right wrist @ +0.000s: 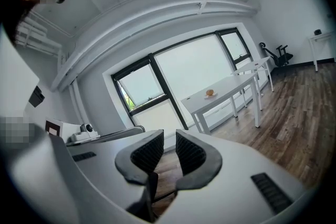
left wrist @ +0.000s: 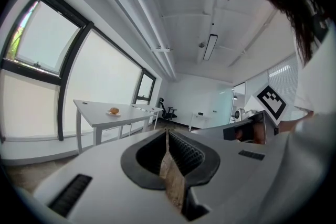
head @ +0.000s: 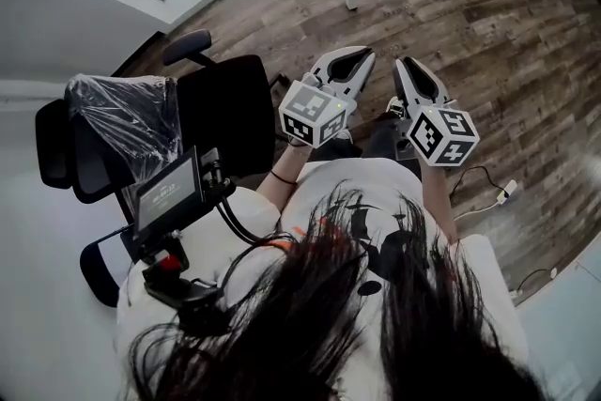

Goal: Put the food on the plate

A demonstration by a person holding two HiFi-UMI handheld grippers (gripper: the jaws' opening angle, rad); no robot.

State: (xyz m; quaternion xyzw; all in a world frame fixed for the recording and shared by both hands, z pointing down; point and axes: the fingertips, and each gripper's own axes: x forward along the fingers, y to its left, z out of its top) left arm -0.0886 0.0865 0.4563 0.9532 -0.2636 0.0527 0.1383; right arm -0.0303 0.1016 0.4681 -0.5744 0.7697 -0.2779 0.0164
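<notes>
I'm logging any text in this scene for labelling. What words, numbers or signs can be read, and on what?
Nothing here is legible.
Small screen: a pale line of text, too blurred to read.
Marker cubes: black-and-white square patterns only, no words or numbers.

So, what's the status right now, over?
Left gripper shut, empty. Right gripper shut, empty. Round orange food on small plate, far white table. Black chair close at left.
</notes>
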